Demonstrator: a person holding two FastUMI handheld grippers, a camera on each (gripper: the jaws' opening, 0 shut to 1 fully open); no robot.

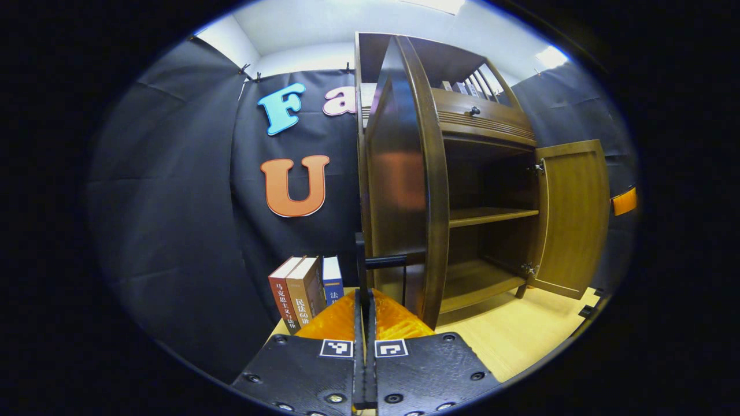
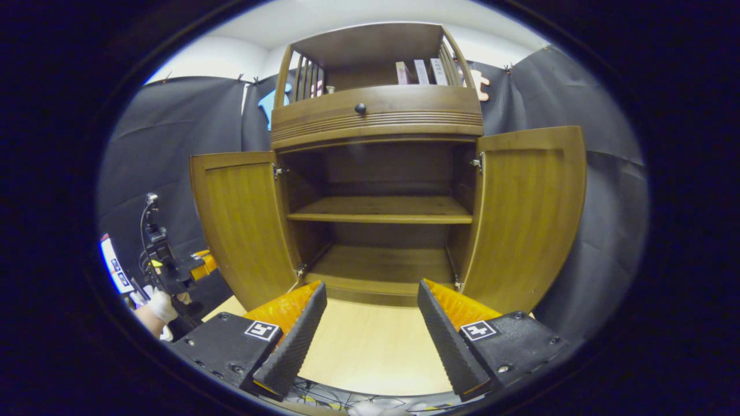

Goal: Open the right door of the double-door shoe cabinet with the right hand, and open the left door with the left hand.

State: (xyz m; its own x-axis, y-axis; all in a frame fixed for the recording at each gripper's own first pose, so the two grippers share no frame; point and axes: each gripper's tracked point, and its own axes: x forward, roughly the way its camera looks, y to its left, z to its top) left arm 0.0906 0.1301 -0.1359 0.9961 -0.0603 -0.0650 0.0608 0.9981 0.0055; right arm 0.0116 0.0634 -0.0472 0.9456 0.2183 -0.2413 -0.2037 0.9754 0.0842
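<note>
Two doors of the cabinet (image 2: 376,115) standing wide, so by the look of it the task close to finished. In the right claw view: left door (image 2: 243,225) at centre left, right door (image 2: 526,219) at centre right, bare shelf (image 2: 381,209) between them.

Left claw (image 1: 364,293) at bottom centre of its own view, pinched right together, apparently on the thin black handle (image 1: 384,261) of the left door, seen here edge-on; grip partly hidden, so a judgement only. Right claw (image 2: 371,286) spread wide at the bottom of its view, holding nothing, hovering over the table (image 2: 370,352) in front of the cabinet.

For the step in hand: follow the hinge's arc rather than pulling straight back, stop before the hinge binds, then part the fingers fully and draw off along the handle's line so as not to snag it. No need to touch the right door.

Dark brown wood, fairly glossy, door faces bowed outward, inner faces a warmer grain. Ribbed drawer front with small round knob (image 2: 360,108) above the opening. Pale smooth table. Ridged black pads on orange fingers. Few upright books (image 1: 303,286) at lower left beside the cabinet.
</note>
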